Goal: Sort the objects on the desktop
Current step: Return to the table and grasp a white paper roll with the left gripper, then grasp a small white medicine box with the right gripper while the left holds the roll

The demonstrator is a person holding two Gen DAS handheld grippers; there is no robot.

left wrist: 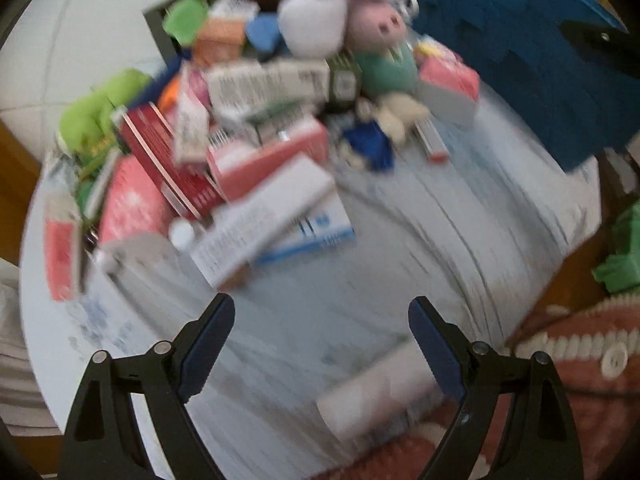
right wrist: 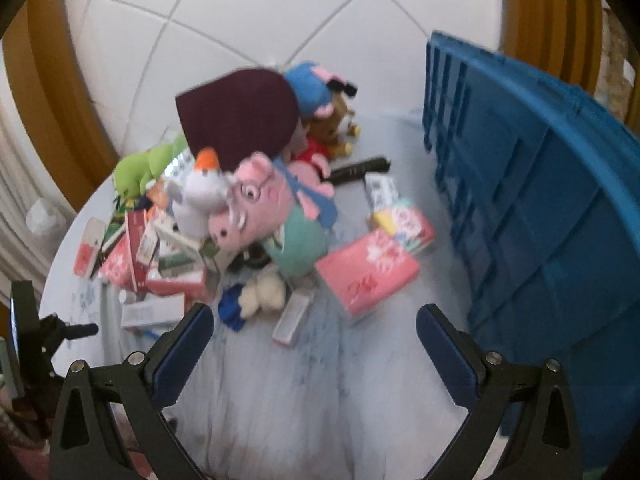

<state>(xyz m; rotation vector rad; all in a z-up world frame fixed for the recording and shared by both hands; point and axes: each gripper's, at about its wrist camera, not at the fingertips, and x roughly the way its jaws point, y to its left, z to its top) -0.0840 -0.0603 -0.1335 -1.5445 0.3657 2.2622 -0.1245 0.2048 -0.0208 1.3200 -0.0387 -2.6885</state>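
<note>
both views motion-blurred; fine print on the boxes unreadable.

left gripper (left wrist: 322, 320): jaws wide apart, nothing between the pads, only bare table (left wrist: 420, 240) under the gap. a white tube-like item (left wrist: 376, 396) lies on the table near the right finger, partly behind it; cannot tell whether they touch.

right gripper (right wrist: 314, 326): jaws also spread wide, empty, pointing down at bare tabletop just short of the clutter.

task objects: one mixed heap (left wrist: 240, 128) in the middle of the pale table. in the left wrist view, red, pink and white cartons overlap at the left and centre of the pile; a long white box (left wrist: 264, 220) lies nearest the gripper, tilted across a blue-striped one. pink pig plush (right wrist: 260, 208) in a green dress sits on top of the boxes, a white plush (right wrist: 198, 192) with an orange nose pressed against its side. green plush (right wrist: 140, 168) at the far left edge of the heap. small cream and blue plush (right wrist: 256, 300) on the table in front of the pig. flat pink box (right wrist: 368, 272) lies apart to the right, near the blue crate (right wrist: 540, 220), which stands at the table's right side. dark maroon object (right wrist: 240, 120) rises behind the pig; blue and brown plushes behind it.
</note>
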